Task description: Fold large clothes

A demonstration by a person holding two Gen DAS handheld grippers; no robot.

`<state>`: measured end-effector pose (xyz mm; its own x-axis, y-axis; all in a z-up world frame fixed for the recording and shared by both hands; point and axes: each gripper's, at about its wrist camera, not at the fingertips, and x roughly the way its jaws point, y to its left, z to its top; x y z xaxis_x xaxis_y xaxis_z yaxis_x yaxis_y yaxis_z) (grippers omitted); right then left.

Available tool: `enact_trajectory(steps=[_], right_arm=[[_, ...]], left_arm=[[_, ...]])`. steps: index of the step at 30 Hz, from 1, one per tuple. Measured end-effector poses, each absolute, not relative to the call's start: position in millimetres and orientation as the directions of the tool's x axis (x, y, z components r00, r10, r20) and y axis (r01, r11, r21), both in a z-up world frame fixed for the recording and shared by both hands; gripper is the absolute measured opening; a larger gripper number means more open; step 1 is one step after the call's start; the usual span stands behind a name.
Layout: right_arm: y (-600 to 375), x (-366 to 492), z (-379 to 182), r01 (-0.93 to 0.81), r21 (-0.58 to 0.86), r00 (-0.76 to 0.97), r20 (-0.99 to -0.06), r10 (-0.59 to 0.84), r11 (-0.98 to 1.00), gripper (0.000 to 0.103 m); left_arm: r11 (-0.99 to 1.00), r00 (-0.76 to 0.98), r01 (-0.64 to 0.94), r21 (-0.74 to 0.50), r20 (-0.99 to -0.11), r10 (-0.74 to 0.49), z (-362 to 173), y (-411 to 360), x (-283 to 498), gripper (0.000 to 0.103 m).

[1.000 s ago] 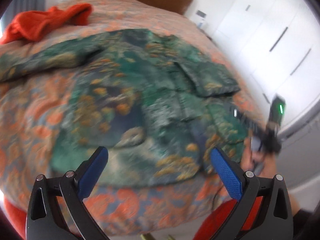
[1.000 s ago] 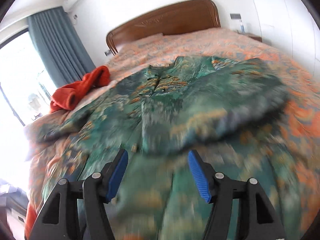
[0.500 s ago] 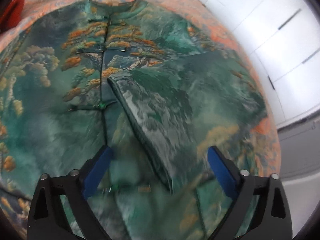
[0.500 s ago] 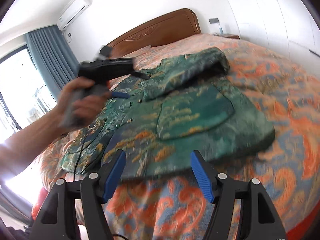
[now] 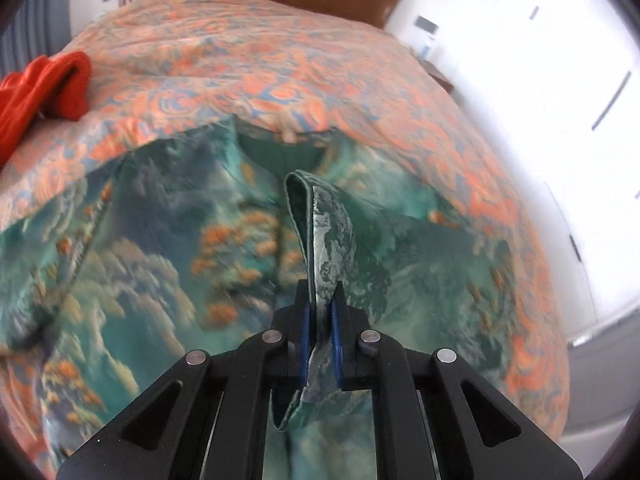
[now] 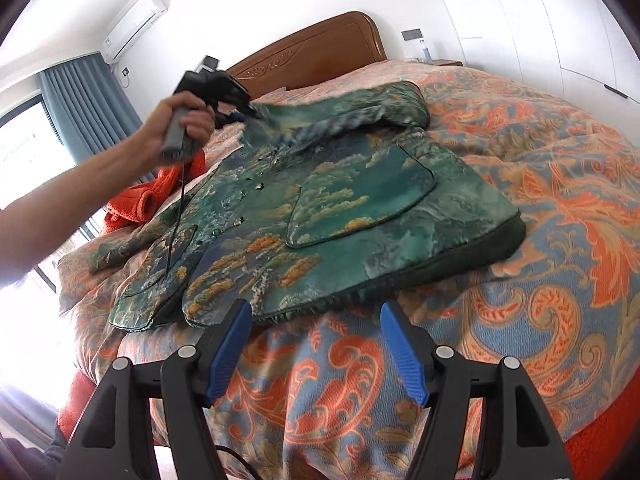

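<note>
A large green jacket with orange and gold landscape print lies spread on the bed, one sleeve folded across its chest. My left gripper is shut on the cuff of that sleeve and holds it above the jacket front. In the right wrist view the left gripper shows at the upper left, held by a hand, with the sleeve stretched from it. My right gripper is open and empty, just in front of the jacket's hem near the foot of the bed.
The bed has an orange and blue patterned cover and a wooden headboard. An orange garment lies at the left side of the bed, also in the right wrist view. White wardrobe doors stand at the right.
My left gripper has closed on the sleeve cuff and lifted it over the jacket. My right gripper has stayed open near the hem, with the view little changed since half a second ago.
</note>
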<state>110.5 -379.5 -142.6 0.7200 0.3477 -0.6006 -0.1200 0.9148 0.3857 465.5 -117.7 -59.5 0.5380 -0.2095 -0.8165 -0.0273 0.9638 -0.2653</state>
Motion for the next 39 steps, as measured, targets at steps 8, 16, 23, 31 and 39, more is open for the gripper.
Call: enact_trajectory(steps=[8, 16, 23, 31, 39], right_arm=[[-378, 122, -135, -0.143, 0.375, 0.709, -0.607, 0.359, 0.916, 0.068], [-411, 199, -78, -0.133, 0.32, 0.733, -0.606, 0.31, 0.938, 0.068], [-425, 362, -63, -0.086, 0.229, 0.689, -0.69, 0.224, 0.97, 0.068], [-404, 500, -137, -0.059, 0.141, 0.581, -0.8, 0.149, 0.988, 0.069], [-388, 528, -172, -0.061, 0.048, 0.45, -0.89, 0.07, 0.997, 0.07]], left_arm=[[0.974, 0.45, -0.099, -0.203, -0.882, -0.138, -139, -115, 480, 0.065], [0.974, 0.523, 0.01, -0.227, -0.829, -0.199, -114, -100, 414, 0.072], [0.962, 0.573, 0.081, -0.262, -0.777, -0.26, -82, -85, 332, 0.077], [0.954, 0.605, 0.067, -0.291, -0.748, -0.271, -53, -49, 254, 0.08], [0.96, 0.657, -0.005, -0.279, -0.725, -0.208, -29, -7, 194, 0.084]])
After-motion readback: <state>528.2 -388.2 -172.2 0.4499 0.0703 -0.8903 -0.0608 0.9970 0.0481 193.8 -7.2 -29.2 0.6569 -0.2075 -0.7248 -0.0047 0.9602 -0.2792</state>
